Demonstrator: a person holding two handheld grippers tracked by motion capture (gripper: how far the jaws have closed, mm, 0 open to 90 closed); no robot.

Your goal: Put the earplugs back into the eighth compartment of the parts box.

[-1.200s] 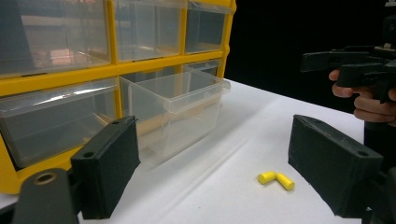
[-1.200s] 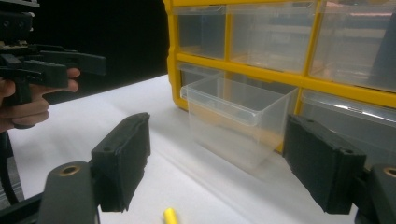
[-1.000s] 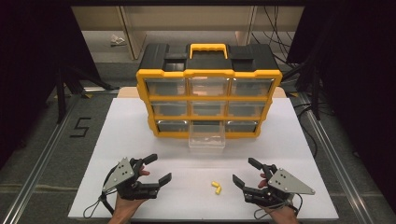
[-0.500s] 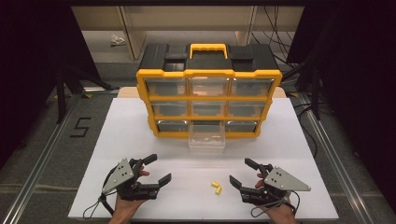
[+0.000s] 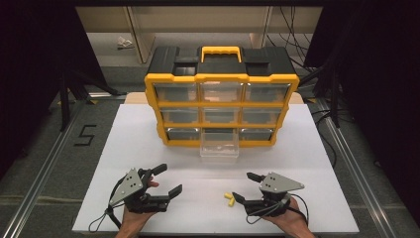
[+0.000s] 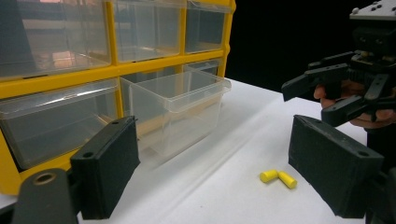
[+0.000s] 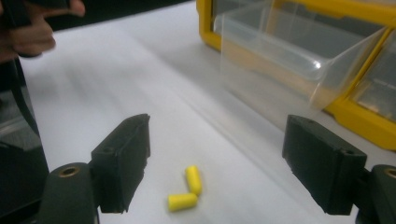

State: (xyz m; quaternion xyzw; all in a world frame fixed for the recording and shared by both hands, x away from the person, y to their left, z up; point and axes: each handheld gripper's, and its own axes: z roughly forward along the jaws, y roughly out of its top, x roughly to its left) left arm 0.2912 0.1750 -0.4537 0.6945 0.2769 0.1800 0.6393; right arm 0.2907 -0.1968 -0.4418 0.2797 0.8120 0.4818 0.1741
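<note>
Two yellow plugs (image 5: 228,197) lie on the white table (image 5: 317,148), low and just right of centre in the high view, touching at one end in a loose V. The right gripper (image 5: 243,187) sits just right of them, jaws spread wide and holding nothing; in the right gripper view the plugs (image 7: 187,190) lie low in the frame between the two black jaws, nearer the left one. The left gripper (image 5: 167,180), lower left of the high view, is also spread wide and empty, well apart from the plugs; its own view shows them at lower right (image 6: 278,178).

Behind, at centre frame, stands the yellow organizer (image 5: 221,79), with its bottom middle drawer (image 5: 219,148) pulled out. The drawer looks empty, though its clear walls make that hard to judge.

The likely step is a pick by the right gripper, then a drop into the drawer. The risks:
- The plugs are small and round; a jaw closing off-centre could roll or flick one away.
- Since they touch, closing on both may pinch one and squeeze the other out.
- Coming in too low would drag the jaws on the table and push the plugs forward.
- Carried in, a jaw could knock the drawer's thin front wall.
</note>
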